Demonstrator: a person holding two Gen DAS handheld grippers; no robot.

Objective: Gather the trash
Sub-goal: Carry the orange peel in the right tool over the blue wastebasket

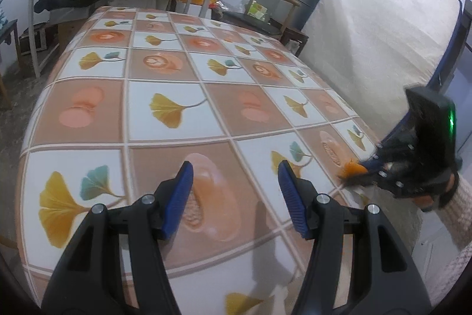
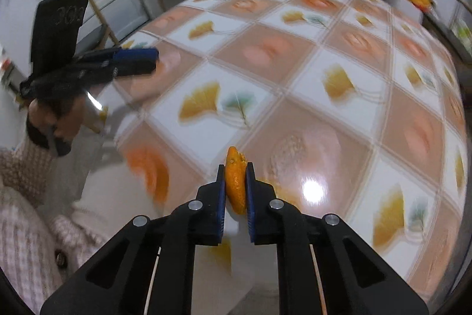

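My right gripper (image 2: 235, 191) is clamped on a piece of orange peel (image 2: 235, 185), lifted just off the table's (image 2: 295, 84) near edge. My left gripper (image 1: 236, 197) hangs open, empty. I see no bin; next I must find one.

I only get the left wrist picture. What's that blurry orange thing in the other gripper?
Observer: A piece of orange fruit peel, pinched flat between the right gripper and its blue pads.
Operator: Is it hanging loose?
Observer: No, both pads press its sides; its torn tip sticks out past them.
Operator: What's under it?
Observer: The glossy tablecloth with ginkgo-leaf squares, with a bright lamp glare beside the peel.
Operator: And my gripper?
Observer: The left gripper shows blurred at the table's edge, with nothing between its fingers.
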